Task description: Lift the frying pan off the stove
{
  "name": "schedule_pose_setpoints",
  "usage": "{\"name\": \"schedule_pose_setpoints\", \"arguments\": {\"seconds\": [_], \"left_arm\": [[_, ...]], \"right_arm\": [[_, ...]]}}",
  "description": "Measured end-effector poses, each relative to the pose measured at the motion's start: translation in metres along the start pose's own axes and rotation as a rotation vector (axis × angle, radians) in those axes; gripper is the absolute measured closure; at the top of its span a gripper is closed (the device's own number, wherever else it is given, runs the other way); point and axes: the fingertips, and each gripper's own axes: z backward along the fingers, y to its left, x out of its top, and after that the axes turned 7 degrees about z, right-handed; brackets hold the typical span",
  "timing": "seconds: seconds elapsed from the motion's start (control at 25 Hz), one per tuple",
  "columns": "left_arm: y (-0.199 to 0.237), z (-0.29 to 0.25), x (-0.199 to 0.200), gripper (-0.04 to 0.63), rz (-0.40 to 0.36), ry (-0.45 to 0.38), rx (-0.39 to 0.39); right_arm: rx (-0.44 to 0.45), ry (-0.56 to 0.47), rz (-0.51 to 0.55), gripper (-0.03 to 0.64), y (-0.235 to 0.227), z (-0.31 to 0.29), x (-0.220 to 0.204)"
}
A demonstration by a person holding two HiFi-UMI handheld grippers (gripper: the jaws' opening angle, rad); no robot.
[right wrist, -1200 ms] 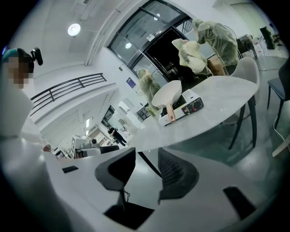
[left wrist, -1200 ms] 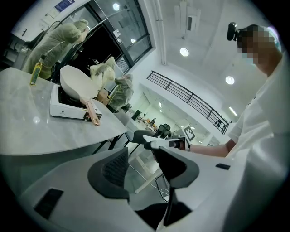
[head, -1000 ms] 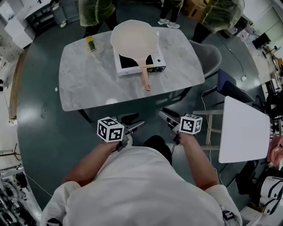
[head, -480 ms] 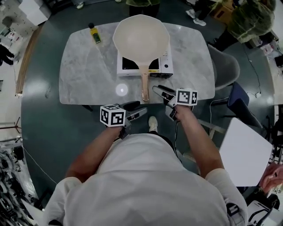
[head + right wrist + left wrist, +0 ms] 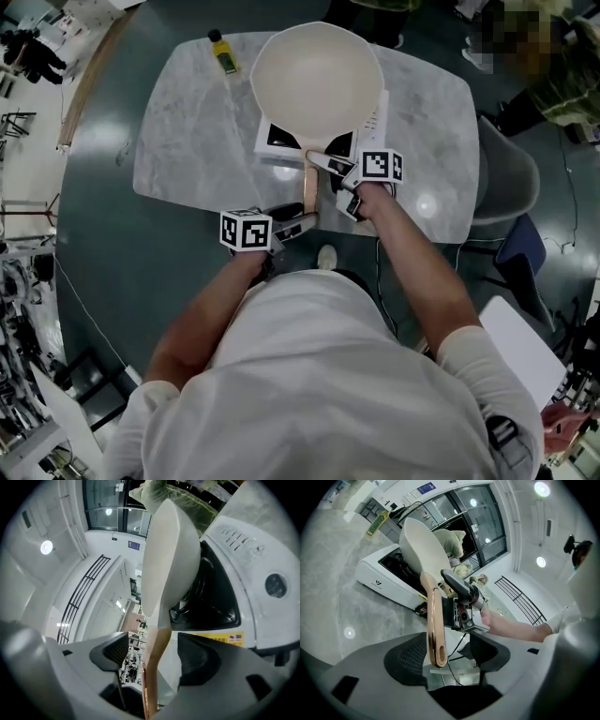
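A cream frying pan (image 5: 314, 80) sits on a white single-burner stove (image 5: 277, 139), its copper-coloured handle (image 5: 309, 192) pointing toward me. My left gripper (image 5: 298, 222) is at the handle's free end; in the left gripper view the handle tip (image 5: 435, 641) lies between the jaws of the left gripper (image 5: 447, 656), which are opening, and the pads stand clear of it. My right gripper (image 5: 321, 162) straddles the handle near the pan. In the right gripper view the handle (image 5: 157, 653) runs between the jaws of the right gripper (image 5: 154, 660); they too are opening and are not pressing on it.
The stove stands on a marble table (image 5: 187, 150) with a small yellow-green bottle (image 5: 223, 52) at its far left. A grey chair (image 5: 511, 183) is at the table's right and a white board (image 5: 525, 352) lower right. A person stands beyond the table.
Both grippers have moved forward from in front of my body up to the pan handle, the right one further along it. I have stepped closer to the table.
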Motion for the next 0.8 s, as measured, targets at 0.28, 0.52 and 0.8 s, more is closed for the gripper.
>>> {"name": "schedule_pose_setpoints", "arguments": {"seconds": [0.28, 0.52, 0.8], "left_arm": [[0.013, -0.018, -0.002, 0.319, 0.075, -0.009, -0.003], [0.014, -0.026, 0.003, 0.406, 0.096, -0.018, 0.003], [-0.002, -0.020, 0.011, 0.454, 0.077, -0.029, -0.067]], "right_arm": [[0.079, 0.012, -0.084, 0.383, -0.009, -0.031, 0.013], [0.072, 0.026, -0.099, 0.436, -0.012, -0.035, 0.016], [0.089, -0.007, -0.080, 0.445, -0.002, -0.031, 0.023]]}}
